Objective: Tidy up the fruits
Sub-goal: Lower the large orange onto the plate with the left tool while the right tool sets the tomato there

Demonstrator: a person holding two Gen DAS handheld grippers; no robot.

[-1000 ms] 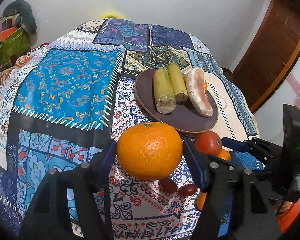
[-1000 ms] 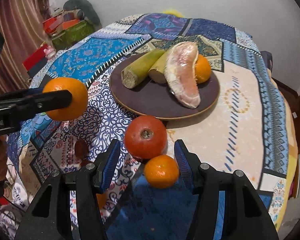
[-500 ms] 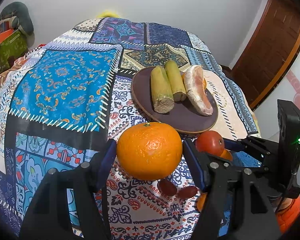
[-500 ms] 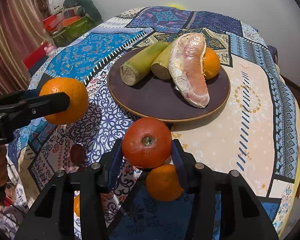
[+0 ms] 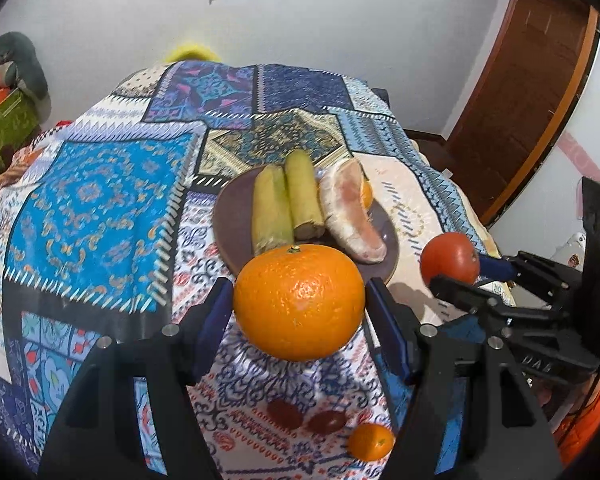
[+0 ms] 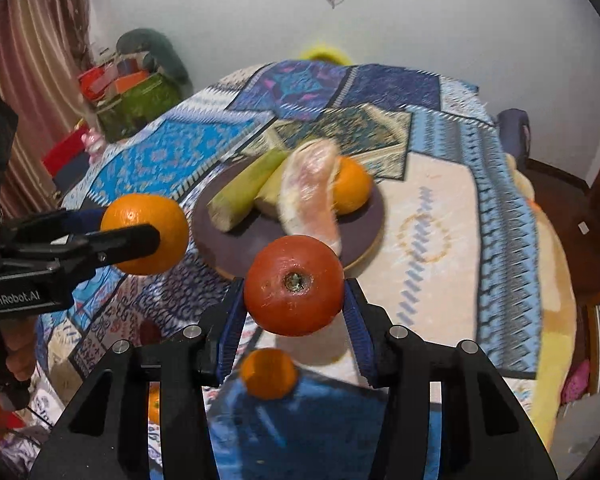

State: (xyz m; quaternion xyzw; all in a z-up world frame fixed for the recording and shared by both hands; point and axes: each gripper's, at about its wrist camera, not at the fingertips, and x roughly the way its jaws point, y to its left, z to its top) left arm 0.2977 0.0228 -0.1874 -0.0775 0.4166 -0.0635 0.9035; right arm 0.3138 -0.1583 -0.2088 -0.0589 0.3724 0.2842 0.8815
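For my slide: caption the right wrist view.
Right gripper lifts a red tomato toward the fruit plate.

An orange (image 5: pixel 366 194) on the plate (image 5: pixel 230 216) is mostly hidden behind the pomelo piece (image 5: pixel 350 210); the right wrist view is motion-blurred.

Even indoor light; fisheye edges dark, right view motion-blurred.

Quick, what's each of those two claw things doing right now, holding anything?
Left gripper: closed on a large orange, held above the table.
Right gripper: closed on a red tomato, lifted near the plate.
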